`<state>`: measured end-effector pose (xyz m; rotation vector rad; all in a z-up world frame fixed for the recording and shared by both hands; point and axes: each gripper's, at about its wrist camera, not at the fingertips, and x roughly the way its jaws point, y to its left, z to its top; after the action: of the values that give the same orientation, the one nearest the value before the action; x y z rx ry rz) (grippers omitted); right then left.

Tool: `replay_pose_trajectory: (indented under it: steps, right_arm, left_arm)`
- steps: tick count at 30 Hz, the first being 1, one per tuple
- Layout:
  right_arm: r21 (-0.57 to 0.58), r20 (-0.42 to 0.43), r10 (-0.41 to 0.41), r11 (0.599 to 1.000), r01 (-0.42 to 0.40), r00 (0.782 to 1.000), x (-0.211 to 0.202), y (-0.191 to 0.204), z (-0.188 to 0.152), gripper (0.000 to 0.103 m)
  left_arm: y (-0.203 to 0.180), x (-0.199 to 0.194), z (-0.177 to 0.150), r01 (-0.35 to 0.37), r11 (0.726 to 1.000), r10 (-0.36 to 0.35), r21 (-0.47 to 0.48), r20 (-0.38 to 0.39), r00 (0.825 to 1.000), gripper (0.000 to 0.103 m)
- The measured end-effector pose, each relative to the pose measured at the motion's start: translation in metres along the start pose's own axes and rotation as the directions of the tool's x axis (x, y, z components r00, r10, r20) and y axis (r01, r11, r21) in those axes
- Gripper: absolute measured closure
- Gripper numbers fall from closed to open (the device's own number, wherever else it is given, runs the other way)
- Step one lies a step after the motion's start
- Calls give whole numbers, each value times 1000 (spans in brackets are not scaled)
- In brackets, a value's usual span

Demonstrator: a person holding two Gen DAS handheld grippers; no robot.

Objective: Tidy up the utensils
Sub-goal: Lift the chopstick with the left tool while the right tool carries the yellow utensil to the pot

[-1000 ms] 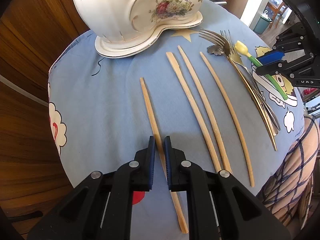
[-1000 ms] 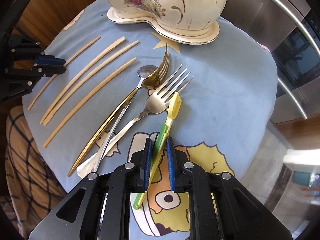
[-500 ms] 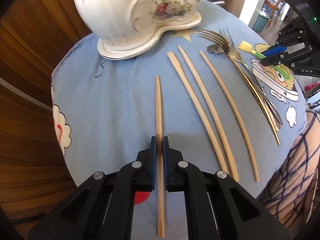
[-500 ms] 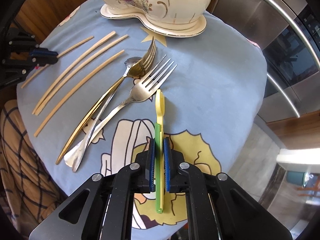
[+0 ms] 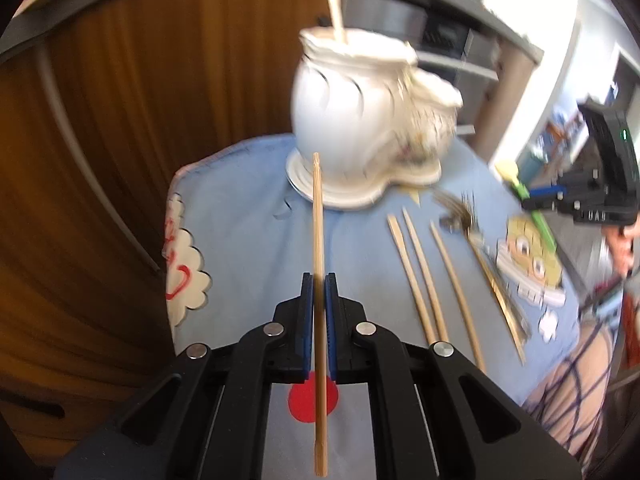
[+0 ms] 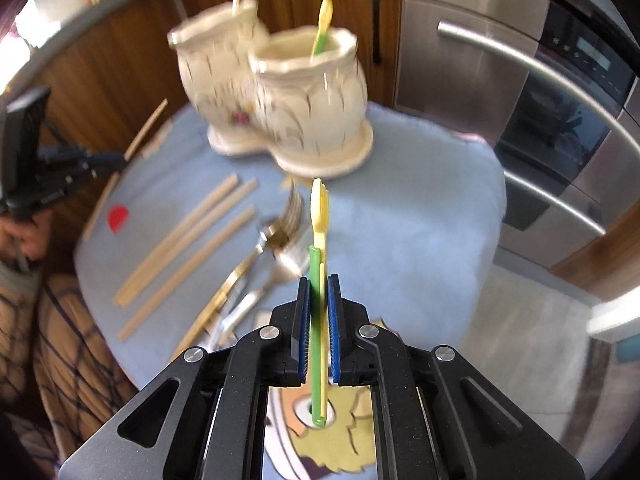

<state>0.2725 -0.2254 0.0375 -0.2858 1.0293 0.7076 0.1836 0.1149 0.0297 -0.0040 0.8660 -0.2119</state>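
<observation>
- Holding one thin bamboo chopstick (image 5: 318, 280) clear of the tabletop (image 5: 248, 240), left gripper (image 5: 319, 280) with jaws pinched narrow on its middle, stick running straight ahead between them, far tip showing against the holder's base.
- Holding a green-and-yellow plastic utensil (image 6: 319, 264) the same way in the right gripper (image 6: 319, 280), jaws narrow around the green handle, yellow head sticking out ahead, lower end hanging behind the pads.
- Pointing both loads toward the white ceramic holder (image 6: 280, 92) ahead of the jaws: two joined pots, fluted, glossy, gold-trimmed, a small flower painted low, sitting on a shaped saucer base.
- Judging the job as partly done: already standing in the holder, one pale stick (image 5: 335, 8) in one pot and a second green-and-yellow utensil (image 6: 322, 28) in the other.
- Still lying flat, to the right of the left jaws: three more bamboo chopsticks (image 5: 424, 280), slim and slightly bowed, side by side.
- Lying left of the right jaws: a cluster of metal cutlery (image 6: 272, 256), gold fork, silver fork and a spoon overlapping; exact count hard to tell through blur.
- Covering the tabletop: soft blue cloth with cartoon prints, a red dot beneath the left jaws.
- Remaining, in all likelihood: dropping these two in, then chopsticks and cutlery.
</observation>
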Motion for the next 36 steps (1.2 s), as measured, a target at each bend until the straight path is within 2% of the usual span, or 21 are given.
replay_pose_trajectory:
  steps: [4, 8, 10, 13, 15, 17, 20, 25, 27, 29, 30, 32, 33, 36]
  right_arm:
    - [61, 131, 48, 997, -56, 990, -15, -9, 4, 94]
    - [123, 273, 74, 986, -112, 959, -30, -16, 9, 94]
    - [152, 351, 77, 979, -138, 933, -34, -21, 12, 94]
    - [178, 422, 64, 972, -152, 904, -32, -25, 20, 94]
    - [201, 467, 61, 964, -173, 882, -33, -28, 26, 94]
    - [212, 521, 76, 953, -215, 850, -34, -33, 33, 94]
    - [212, 569, 76, 948, -236, 818, -35, -33, 44, 94]
    - [191, 665, 48, 954, -231, 745, -43, -30, 63, 94]
    - [176, 693, 46, 957, -231, 719, -43, -29, 71, 94]
    - [164, 707, 49, 959, -231, 706, -40, -27, 80, 94]
    - [159, 711, 54, 959, -235, 701, -38, -27, 83, 94]
    - [157, 718, 65, 955, -252, 693, -34, -26, 92, 94]
    - [156, 717, 61, 957, -246, 694, -31, -25, 95, 94]
    - [158, 717, 47, 961, -228, 695, -25, -20, 100, 94]
  left_arm:
    - [-1, -22, 9, 6, 999, 0, -43, 134, 991, 98]
    - [-10, -38, 23, 17, 997, 3, -79, 255, 967, 98]
    - [-15, -45, 34, 25, 996, 4, -88, 319, 948, 98]
    - [-21, -53, 46, 35, 995, 3, -89, 402, 916, 98]
    - [-25, -58, 58, 7, 996, 30, -83, 442, 897, 98]
    - [-28, -59, 65, 27, 997, 11, -74, 468, 884, 98]
    - [-31, -57, 74, 42, 996, 3, -76, 518, 856, 98]
    - [-29, -48, 91, 75, 991, 4, -107, 600, 800, 98]
    - [-30, -48, 98, 79, 991, 10, -111, 636, 772, 98]
    - [-30, -49, 105, 79, 990, 20, -119, 665, 747, 98]
    - [-29, -51, 110, 88, 988, 22, -126, 684, 729, 98]
    - [-27, -51, 115, 94, 986, 27, -134, 701, 713, 98]
    - [-26, -50, 119, 100, 985, 29, -137, 715, 698, 98]
    - [-20, -47, 125, 119, 979, 41, -165, 735, 677, 98]
